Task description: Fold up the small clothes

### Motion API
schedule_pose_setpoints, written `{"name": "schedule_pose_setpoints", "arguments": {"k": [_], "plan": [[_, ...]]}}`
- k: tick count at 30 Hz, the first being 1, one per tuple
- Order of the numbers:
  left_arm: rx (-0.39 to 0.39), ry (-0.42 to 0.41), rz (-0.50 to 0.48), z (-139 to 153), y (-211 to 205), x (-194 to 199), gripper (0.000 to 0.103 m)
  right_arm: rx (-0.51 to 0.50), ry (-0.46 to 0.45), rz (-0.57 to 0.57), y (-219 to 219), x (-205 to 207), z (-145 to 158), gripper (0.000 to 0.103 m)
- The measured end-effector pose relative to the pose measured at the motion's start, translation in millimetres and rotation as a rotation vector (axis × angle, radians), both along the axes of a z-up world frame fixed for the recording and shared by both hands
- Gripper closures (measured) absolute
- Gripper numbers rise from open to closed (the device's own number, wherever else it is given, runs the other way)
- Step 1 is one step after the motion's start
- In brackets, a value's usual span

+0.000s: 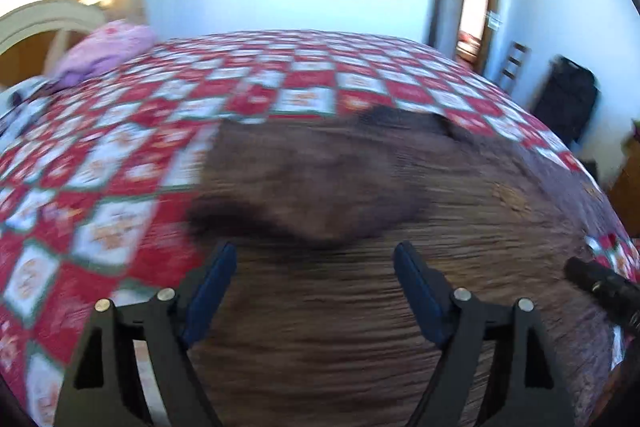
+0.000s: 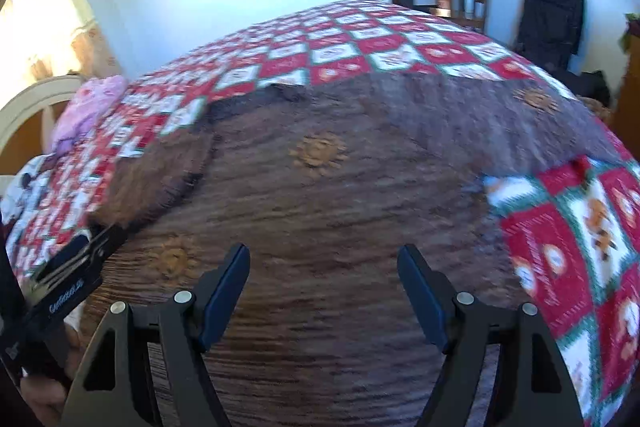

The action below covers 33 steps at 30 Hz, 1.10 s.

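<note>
Brown knitted garment (image 2: 328,227) spread on a bed under a red-and-white checked quilt (image 1: 100,187); 2 hand-held grippers poised above it.

The garment lies flat across the near half of the quilt, ribbed in texture and dotted with small tan sun-like motifs (image 2: 318,151). In the left wrist view, a fold of the same cloth already lies doubled over the body as a darker flap (image 1: 320,187). The far edge shows a shallow dip, possibly a neckline, though blur prevents certainty.

The left gripper (image 1: 314,291) hangs over the cloth with its jaws parted and nothing between them. The right gripper (image 2: 324,295) also stands wide, jaws released and empty, above the middle of the garment. From the right wrist view, the left gripper's body appears at the lower left, a hand (image 2: 44,399) beneath it.

Handling, as judged: the knit looks soft, light and limp, likely to sag and stretch if lifted by 1 point, and to cling slightly to the quilt. Pinching at an edge or corner, through a single layer, seems safest; a grasp mid-panel risks gathering both layers or the quilt below.

A pink bundle (image 1: 108,47) rests at the far left, well apart.
</note>
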<state>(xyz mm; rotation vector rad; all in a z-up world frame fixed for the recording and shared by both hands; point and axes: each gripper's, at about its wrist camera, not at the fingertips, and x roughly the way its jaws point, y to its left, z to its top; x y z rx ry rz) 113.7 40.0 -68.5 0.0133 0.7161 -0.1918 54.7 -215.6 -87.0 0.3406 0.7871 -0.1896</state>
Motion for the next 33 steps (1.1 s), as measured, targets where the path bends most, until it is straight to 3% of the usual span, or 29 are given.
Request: {"name": "schedule_pose_setpoints", "arguments": {"k": [5, 8, 11, 14, 17, 19, 20, 21, 22, 24, 28, 31, 33], "plan": [[-0.032, 0.077, 0.243, -23.0, 57.1, 23.0, 0.019, 0.13, -0.035, 0.127, 23.5, 37.5, 5.9, 0.026], [-0.109, 0.171, 0.324, -44.2, 73.7, 37.2, 0.019, 0.184, -0.012, 0.163, 37.6, 76.5, 5.1, 0.026], [-0.119, 0.144, 0.328, -39.0, 68.4, 40.9, 0.018, 0.282, 0.035, 0.178, 51.8, 111.9, -1.2, 0.026], [-0.068, 0.159, 0.322, -38.2, 57.8, 56.8, 0.015, 0.243, 0.081, 0.179, 76.5, 140.6, -8.1, 0.026], [-0.106, 0.187, 0.33, -45.1, 62.1, 64.6, 0.008, 0.202, 0.16, 0.209, 102.8, 161.1, -24.2, 0.026], [-0.093, 0.191, 0.321, -45.7, 59.9, 65.4, 0.005, 0.063, 0.169, 0.223, 120.5, 164.4, -29.0, 0.03], [-0.082, 0.192, 0.316, -45.6, 60.1, 64.4, 0.004, 0.004, 0.163, 0.233, 126.8, 163.1, -28.8, 0.046], [-0.073, 0.192, 0.313, -45.5, 59.4, 63.4, 0.003, -0.068, 0.161, 0.241, 132.1, 161.6, -28.3, 0.068], [-0.069, 0.192, 0.313, -45.9, 59.3, 64.5, 0.003, -0.104, 0.158, 0.247, 131.2, 160.1, -28.6, 0.075], [-0.079, 0.189, 0.314, -45.8, 60.6, 63.7, 0.003, -0.07, 0.139, 0.262, 117.8, 157.8, -26.6, 0.088], [-0.129, 0.171, 0.322, -44.6, 68.6, 59.3, 0.007, -0.002, 0.079, 0.23, 85.3, 146.0, -22.7, 0.088], [-0.181, 0.147, 0.337, -43.5, 76.2, 52.1, 0.01, 0.001, 0.102, 0.233, 79.0, 140.2, -37.8, 0.088], [-0.219, 0.138, 0.339, -43.3, 81.8, 48.6, 0.013, -0.028, 0.074, 0.247, 82.2, 133.3, -35.2, 0.08]]}}
